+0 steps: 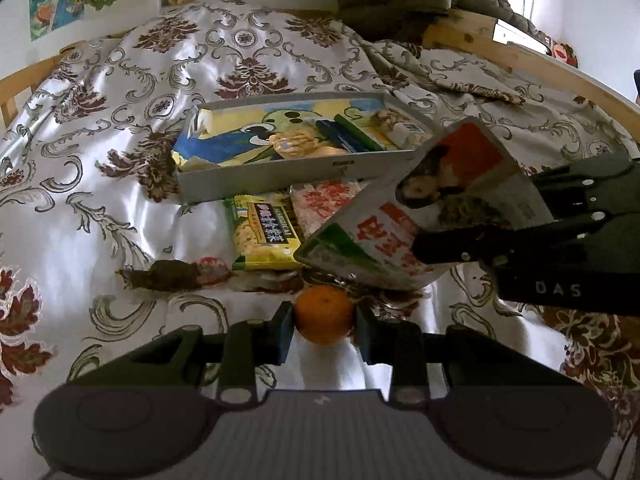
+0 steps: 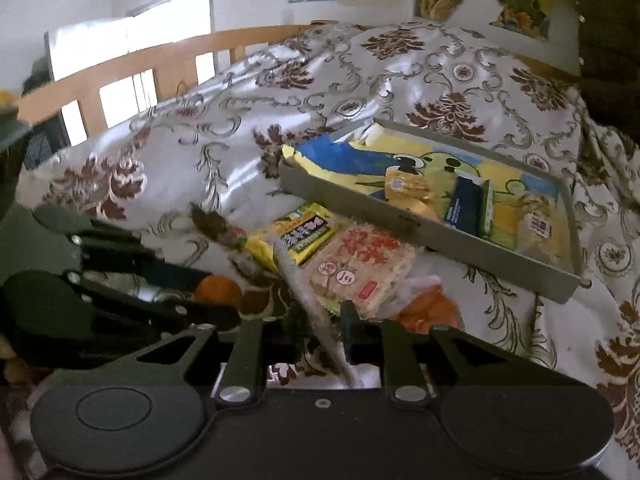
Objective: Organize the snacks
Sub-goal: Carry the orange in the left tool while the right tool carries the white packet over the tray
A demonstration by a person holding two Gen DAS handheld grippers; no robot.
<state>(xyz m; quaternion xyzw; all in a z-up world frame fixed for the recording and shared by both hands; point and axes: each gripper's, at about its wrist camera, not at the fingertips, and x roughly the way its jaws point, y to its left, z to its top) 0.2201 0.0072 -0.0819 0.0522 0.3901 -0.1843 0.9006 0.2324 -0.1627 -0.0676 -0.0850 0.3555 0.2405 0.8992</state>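
Left wrist view: a round, dimpled orange (image 1: 325,316) sits between the left gripper's (image 1: 325,334) two dark fingers, both pads pressed against its sides, just above the satin bedspread (image 1: 100,208) with its brown and grey scrollwork. To its right the right gripper (image 1: 444,246) holds a flat, glossy white snack packet (image 1: 424,200) with red lettering by one edge, tilted in the air in front of the tray; its own camera shows that packet edge-on between fingers set only slightly apart, so whether they still pinch it I cannot tell. Beyond the orange, three more snacks lie on the cloth: a yellow-and-green crinkly packet (image 1: 266,236), a clear pack of pale rice crackers (image 1: 320,204) and a dark wrapped piece (image 1: 176,276). Behind them stands one shallow grey rectangular tray (image 1: 280,172), lined with a cartoon picture and already holding several small packets.
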